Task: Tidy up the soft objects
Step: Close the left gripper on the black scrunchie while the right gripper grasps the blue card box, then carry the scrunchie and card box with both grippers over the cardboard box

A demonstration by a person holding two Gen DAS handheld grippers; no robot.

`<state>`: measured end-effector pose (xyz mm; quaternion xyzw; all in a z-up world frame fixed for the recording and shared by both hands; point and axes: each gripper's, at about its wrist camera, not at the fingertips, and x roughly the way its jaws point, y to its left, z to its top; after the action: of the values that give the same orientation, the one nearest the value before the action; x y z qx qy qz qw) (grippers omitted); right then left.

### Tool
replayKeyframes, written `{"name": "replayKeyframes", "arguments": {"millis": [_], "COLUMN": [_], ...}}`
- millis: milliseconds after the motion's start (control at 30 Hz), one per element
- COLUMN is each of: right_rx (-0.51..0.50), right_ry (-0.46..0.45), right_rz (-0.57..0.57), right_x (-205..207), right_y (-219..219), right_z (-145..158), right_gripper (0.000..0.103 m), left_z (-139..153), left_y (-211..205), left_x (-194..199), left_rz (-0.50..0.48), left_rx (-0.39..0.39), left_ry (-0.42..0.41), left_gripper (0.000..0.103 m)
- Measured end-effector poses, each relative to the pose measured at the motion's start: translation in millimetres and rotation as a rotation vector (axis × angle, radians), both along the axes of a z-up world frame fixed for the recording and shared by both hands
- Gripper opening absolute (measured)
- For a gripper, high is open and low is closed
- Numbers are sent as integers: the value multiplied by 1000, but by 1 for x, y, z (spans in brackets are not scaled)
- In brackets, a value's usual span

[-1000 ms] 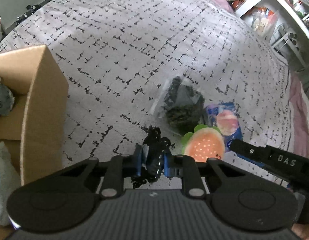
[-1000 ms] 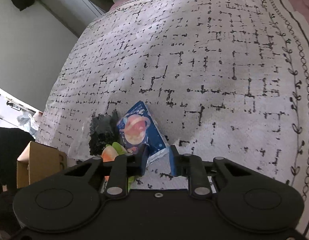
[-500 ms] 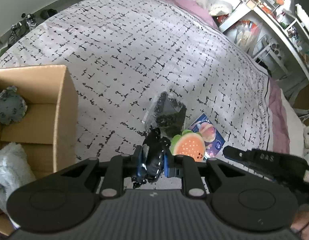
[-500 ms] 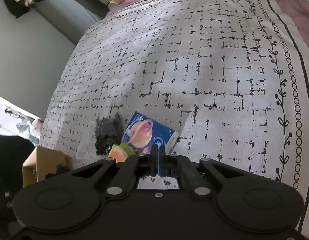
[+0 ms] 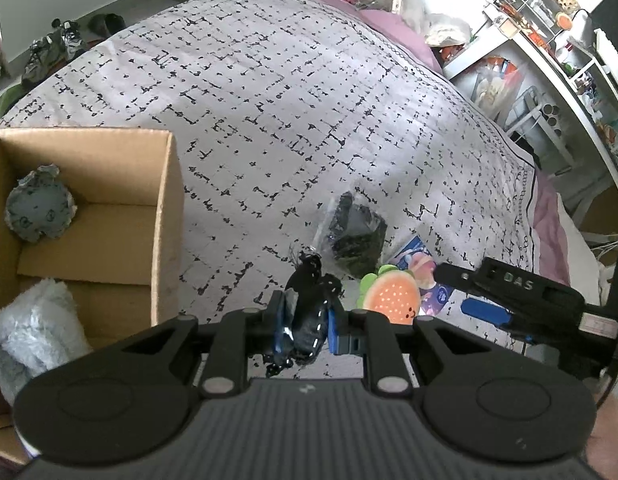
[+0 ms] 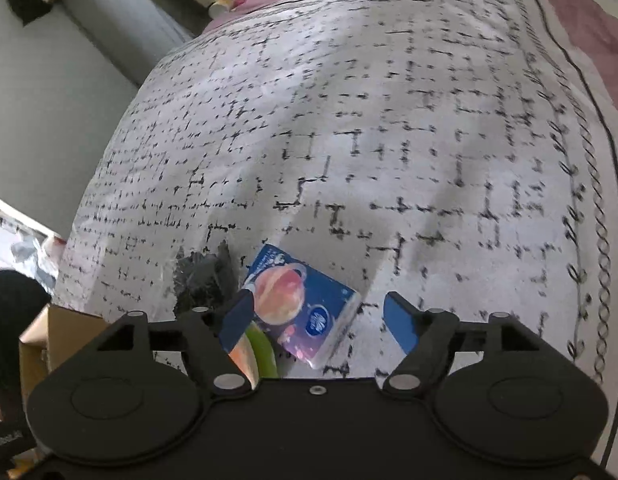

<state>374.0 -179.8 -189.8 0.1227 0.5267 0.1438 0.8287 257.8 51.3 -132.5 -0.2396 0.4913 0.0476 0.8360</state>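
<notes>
While clamped on black fabric, bedspread beyond.

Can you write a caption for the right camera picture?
Open right gripper above blue planet-print tissue pack on the patterned bedspread.

Matt corrugated cardboard box; woven cloth bedspread; glossy plastic tissue pack; fluffy grey plush; crinkled clear plastic bag

A home bedroom: a patterned bedspread (pink sheet beneath), cluttered shelves, shoes on the floor.
</notes>
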Motion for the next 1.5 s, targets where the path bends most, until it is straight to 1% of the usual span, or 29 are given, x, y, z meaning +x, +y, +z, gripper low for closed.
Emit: {"name": "replayKeyframes", "arguments": {"millis": [100,167,267,333,400,467,667,800,933,1167,1367,1500], "right_rx": [-19,-24,-69,-94,-115,-104,-64,-74,-67,-54,-36,-21], "right_ry": [6,-9,-38,-61,-80,-82,-63,-80,-104,-151,-188,-211], "right_rz": [18,44,102,127,148,154,148,135,96,81,79,86], "right_x": [5,6,3,0,-3,-4,-8,-19,-26,-39,-52,-62], "right_y": [8,14,26,32,33,28,16,8,-2,0,14,31], "right_z": [-8,-9,-14,-15,-15,-13,-5,4,19,44,68,83], "right_gripper": [71,72,74,72,66,53,35,31,24,22,22,22], "left_z": [-1,1,3,4,5,6,10,16,23,40,49,54], "left_y": [2,4,6,7,7,5,-1,-5,-4,11,33,49], "left_x": [3,4,5,6,5,5,1,-4,-10,-22,-35,-44], "left_rz": [9,11,11,15,15,12,9,2,-3,11,38,50], "left_rx": [-4,1,12,16,18,20,14,3,-8,-18,-24,-28], "left_ry": [6,4,4,8,8,6,-6,-19,-39,-77,-105,-119], "left_gripper": [20,20,20,20,20,20,20,20,20,19,20,19]}}
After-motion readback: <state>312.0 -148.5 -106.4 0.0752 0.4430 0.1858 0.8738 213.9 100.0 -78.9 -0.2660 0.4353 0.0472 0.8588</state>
